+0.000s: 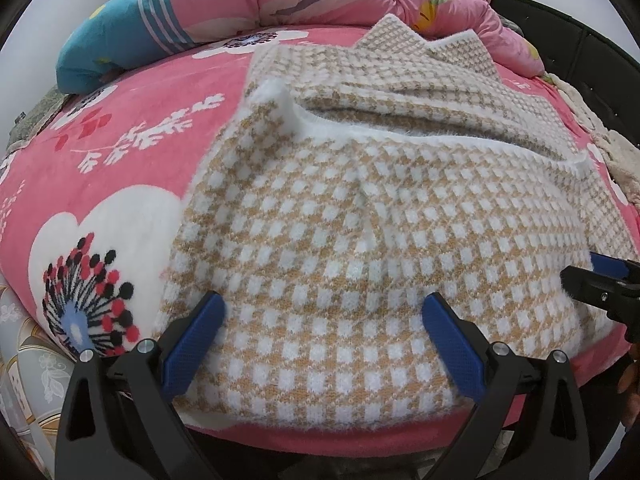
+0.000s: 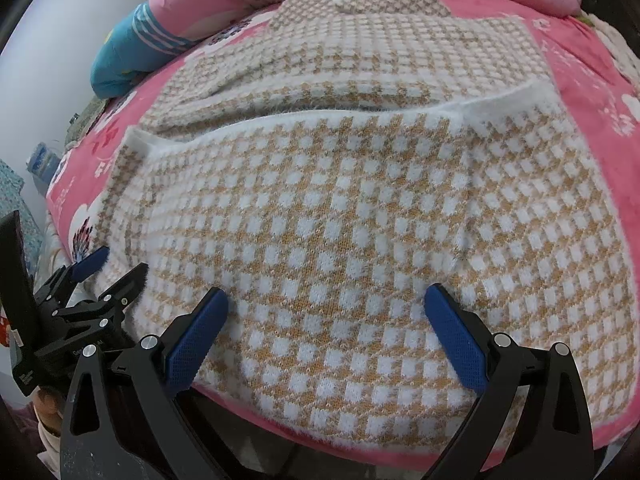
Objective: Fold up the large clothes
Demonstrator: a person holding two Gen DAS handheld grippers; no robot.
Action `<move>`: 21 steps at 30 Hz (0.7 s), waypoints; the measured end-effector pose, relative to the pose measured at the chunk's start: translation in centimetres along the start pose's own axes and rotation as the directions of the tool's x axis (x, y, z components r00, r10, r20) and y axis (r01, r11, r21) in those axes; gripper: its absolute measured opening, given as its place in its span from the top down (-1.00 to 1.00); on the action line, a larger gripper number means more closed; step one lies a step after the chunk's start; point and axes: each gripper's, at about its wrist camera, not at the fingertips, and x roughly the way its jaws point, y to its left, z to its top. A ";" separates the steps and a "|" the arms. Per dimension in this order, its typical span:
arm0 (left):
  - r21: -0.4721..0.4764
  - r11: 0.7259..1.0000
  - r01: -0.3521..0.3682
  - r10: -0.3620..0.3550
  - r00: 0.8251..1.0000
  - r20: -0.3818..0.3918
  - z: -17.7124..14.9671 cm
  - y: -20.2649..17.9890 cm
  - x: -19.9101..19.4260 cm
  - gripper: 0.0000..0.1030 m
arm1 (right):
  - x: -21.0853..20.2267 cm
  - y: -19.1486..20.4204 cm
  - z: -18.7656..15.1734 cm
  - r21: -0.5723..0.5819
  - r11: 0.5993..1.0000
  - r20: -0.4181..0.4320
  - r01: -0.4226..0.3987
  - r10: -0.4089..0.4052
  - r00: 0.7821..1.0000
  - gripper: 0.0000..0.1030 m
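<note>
Sweater, checked tan and white, folded once, lies at bed's near edge. Left gripper and right gripper: jaws wide, holding nothing. Risk: pinching only the top layer would undo the fold.

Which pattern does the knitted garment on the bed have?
Tan and white checks with a white edge, on the garment; clearest in the right wrist view.

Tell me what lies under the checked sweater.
The checked sweater lies on a pink floral blanket, visible around its edges. Whatever sits beneath the sweater's middle is covered.
</note>
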 end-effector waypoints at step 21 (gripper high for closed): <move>0.046 0.998 -0.047 0.042 0.993 0.107 -0.2 0.1 -2.7 -0.90 | 0.4 -0.3 0.2 0.000 1.000 0.020 0.005 -0.005 1.000 -0.84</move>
